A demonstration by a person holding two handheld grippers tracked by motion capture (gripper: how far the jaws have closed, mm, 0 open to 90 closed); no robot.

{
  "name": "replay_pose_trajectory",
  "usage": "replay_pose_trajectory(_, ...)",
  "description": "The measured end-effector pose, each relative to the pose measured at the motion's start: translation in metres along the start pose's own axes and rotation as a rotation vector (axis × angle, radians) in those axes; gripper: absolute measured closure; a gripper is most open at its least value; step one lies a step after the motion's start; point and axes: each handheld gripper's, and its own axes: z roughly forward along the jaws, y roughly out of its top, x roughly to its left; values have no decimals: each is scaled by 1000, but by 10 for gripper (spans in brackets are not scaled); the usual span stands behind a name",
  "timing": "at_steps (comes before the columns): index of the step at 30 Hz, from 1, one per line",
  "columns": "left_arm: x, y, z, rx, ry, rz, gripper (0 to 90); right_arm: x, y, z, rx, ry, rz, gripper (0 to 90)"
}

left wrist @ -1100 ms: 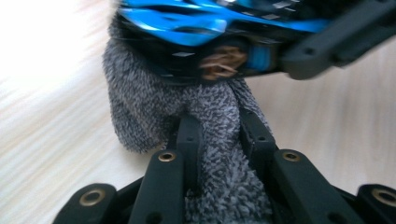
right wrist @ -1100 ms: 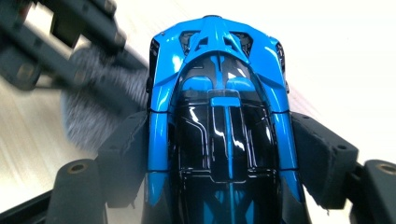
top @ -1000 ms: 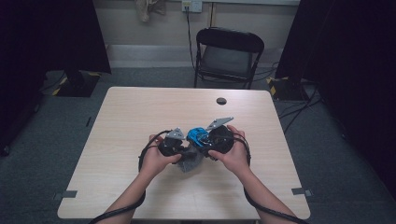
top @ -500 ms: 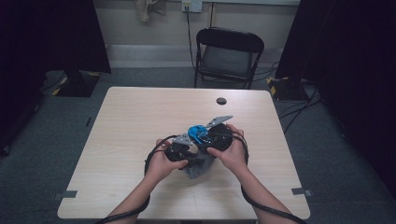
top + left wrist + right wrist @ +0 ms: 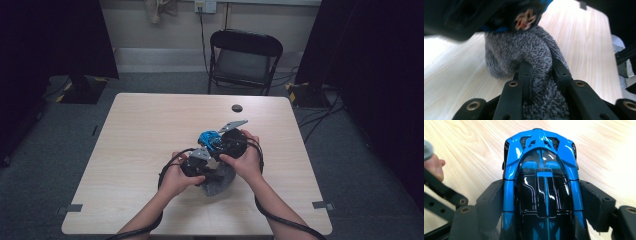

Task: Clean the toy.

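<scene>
Near the table's (image 5: 150,125) middle, a blue toy car (image 5: 541,185) is clamped steady by the right gripper (image 5: 541,202) so that it can be wiped with the grey cloth (image 5: 529,55) pinched tight in the left gripper (image 5: 541,75).

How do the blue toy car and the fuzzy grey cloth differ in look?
The toy car is hard, glossy, blue and black; the grey cloth is soft, shaggy and matte. The car keeps a rigid shape; the cloth bunches and droops onto the table. Shared: each is clamped in a gripper, the car in the right gripper, the cloth in the left gripper.

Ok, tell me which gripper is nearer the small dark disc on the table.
Right. The right gripper lies closer below the small dark disc; the left gripper sits farther back toward the person.
</scene>
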Motion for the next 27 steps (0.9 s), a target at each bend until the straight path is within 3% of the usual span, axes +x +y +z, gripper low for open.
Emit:
replay_pose_trajectory(2,4,-3,-4,-1,16,-13,730,-1,0,-2,-3,4,1,264)
replay_pose_trajectory(6,16,-6,-20,-6,82,-40,729,-3,-1,-7,0,12,-4,264)
replay_pose_trajectory(7,20,-6,-27,-4,118,-47,729,-3,-2,-8,0,8,-8,264)
replay_pose_trajectory(10,31,-5,-37,-19,161,-81,729,-2,-4,-11,-8,21,-8,264)
replay_pose_trajectory(15,44,-3,-50,-22,233,-102,728,2,-7,-12,-9,35,-22,264)
replay_pose_trajectory(22,57,-4,-55,-24,274,-132,729,3,-12,-11,-2,40,-21,264)
replay_pose_trajectory(27,57,-2,-46,-30,253,-128,728,6,-13,-11,0,45,-34,284)
